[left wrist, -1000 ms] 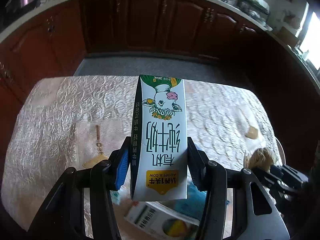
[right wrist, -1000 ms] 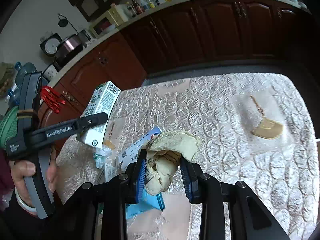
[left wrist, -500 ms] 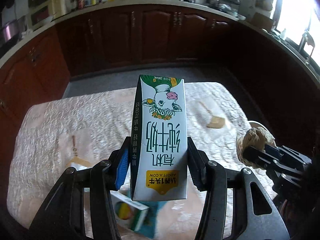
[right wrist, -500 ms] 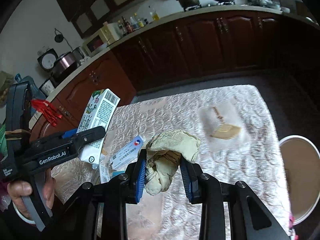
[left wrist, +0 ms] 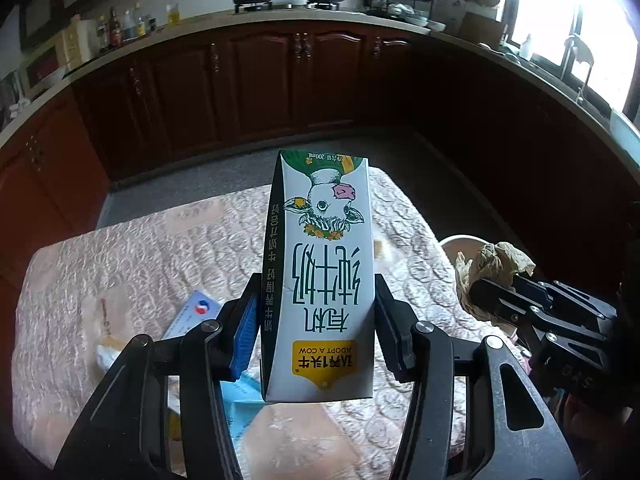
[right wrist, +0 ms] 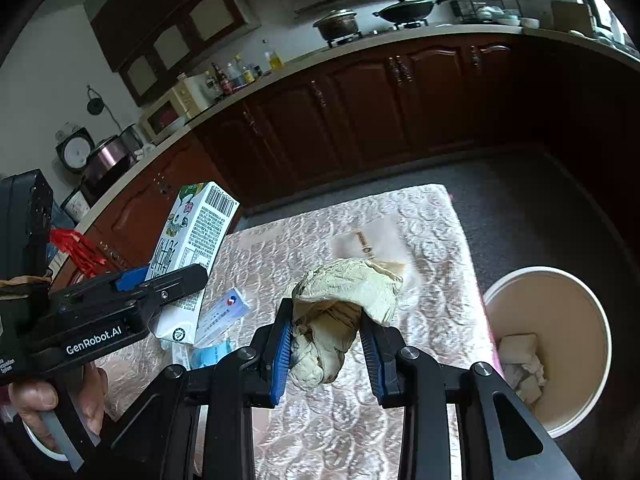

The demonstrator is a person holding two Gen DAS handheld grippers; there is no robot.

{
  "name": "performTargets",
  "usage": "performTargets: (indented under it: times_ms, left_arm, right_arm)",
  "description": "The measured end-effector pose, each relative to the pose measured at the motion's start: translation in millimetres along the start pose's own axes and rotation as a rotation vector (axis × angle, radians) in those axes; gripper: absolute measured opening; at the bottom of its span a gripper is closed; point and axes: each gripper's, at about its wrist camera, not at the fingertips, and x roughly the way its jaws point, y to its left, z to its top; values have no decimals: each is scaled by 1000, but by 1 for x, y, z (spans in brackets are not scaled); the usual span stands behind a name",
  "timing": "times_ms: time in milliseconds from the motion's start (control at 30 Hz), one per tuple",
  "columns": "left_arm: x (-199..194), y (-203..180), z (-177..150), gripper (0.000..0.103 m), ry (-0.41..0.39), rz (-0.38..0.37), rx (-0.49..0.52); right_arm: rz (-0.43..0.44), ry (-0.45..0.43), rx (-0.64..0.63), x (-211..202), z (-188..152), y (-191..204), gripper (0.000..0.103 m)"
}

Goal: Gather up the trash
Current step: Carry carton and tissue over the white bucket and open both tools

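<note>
My left gripper [left wrist: 316, 320] is shut on a white and green milk carton [left wrist: 320, 276], held above the table; the carton also shows in the right wrist view [right wrist: 192, 248]. My right gripper [right wrist: 326, 344] is shut on a crumpled beige paper wad [right wrist: 340, 312], held above the table's right part. The wad also shows in the left wrist view [left wrist: 492, 268]. A white bin [right wrist: 592, 312] with crumpled paper inside stands on the floor just right of the table.
The table has a quilted pink cloth [right wrist: 320, 240]. A small blue and white box [right wrist: 224, 312] and blue wrappers [right wrist: 208, 356] lie at its left. A brown fan-shaped piece [right wrist: 368, 248] lies further back. Dark cabinets [right wrist: 360, 120] stand beyond.
Both grippers have swung to the right with their loads. The white bin has come into view beside the table, closer to the right gripper.
</note>
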Motion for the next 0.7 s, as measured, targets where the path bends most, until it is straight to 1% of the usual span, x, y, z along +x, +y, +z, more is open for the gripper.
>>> performTargets:
  times_ms: [367, 700]
  left_arm:
    - [12, -47, 5, 50, 24, -51, 58]
    - [40, -99, 10, 50, 77, -121, 121]
  right_arm:
    - [-60, -27, 54, -23, 0, -33, 31]
    - [-137, -40, 139, -44, -8, -83, 31]
